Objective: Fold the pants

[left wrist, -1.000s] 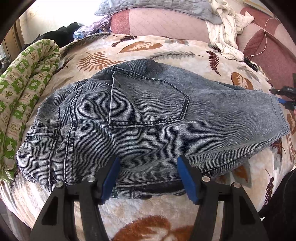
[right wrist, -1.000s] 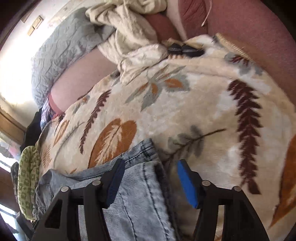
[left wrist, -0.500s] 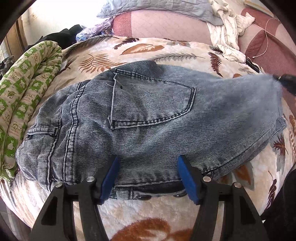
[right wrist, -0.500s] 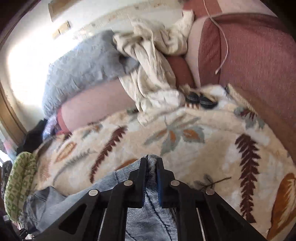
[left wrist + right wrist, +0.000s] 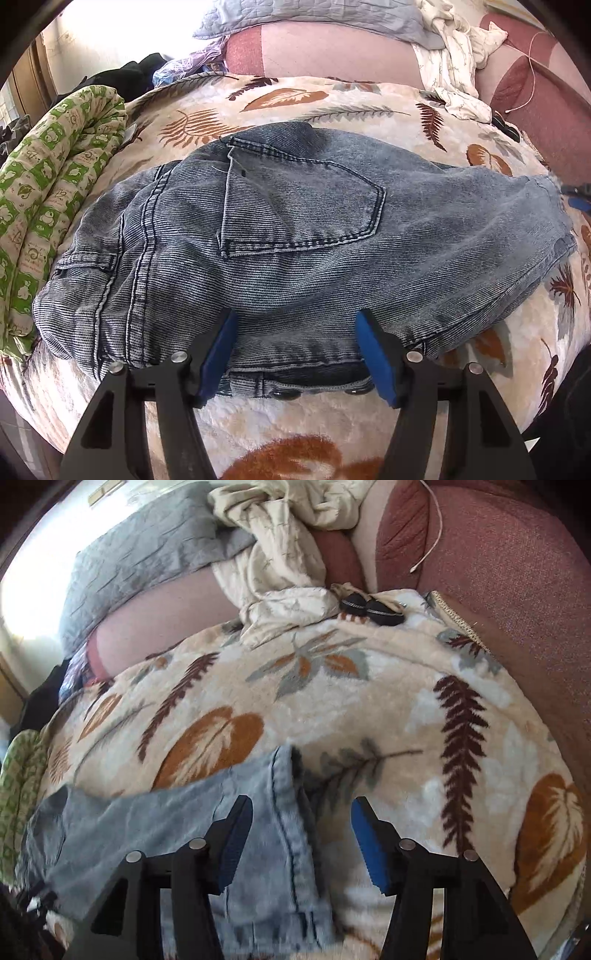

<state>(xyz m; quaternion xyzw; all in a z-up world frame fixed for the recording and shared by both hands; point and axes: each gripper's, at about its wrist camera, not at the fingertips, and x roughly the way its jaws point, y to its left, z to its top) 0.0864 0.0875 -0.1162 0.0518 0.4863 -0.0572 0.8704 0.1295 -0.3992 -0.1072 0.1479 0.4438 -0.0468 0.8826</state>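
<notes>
Pants: grey-blue washed denim pants (image 5: 303, 236), folded over and lying across the cream fleece blanket with brown and grey leaf print (image 5: 295, 99), back pocket facing up.
Near edge: waistband with its dark buttons sits right at the left gripper (image 5: 295, 354), a strip of bare blanket in front of it.
Left gripper: black frame, blue pads, jaws spread wide over the waistband edge, pads not squeezing anything as far as I can see.
Right gripper: right gripper (image 5: 301, 838) is opening up, the hemmed leg end lies between the jaws but the pads aren't pressing it.
Leg end: in the left wrist view it runs off toward the right side of the blanket; a bit motion-blurred in the right wrist view.
Left side: rolled green-and-cream patterned quilt (image 5: 55, 192) just beside the seat of the pants, pretty tight there.
Far side: lots of open blanket beyond the pants, up to the pink pillow (image 5: 325, 51), grey quilted pillow (image 5: 147, 550) and crumpled cream cloth (image 5: 280, 561).
Right side: two small black round things (image 5: 371, 607) at the blanket's far edge, well apart from the hem.
</notes>
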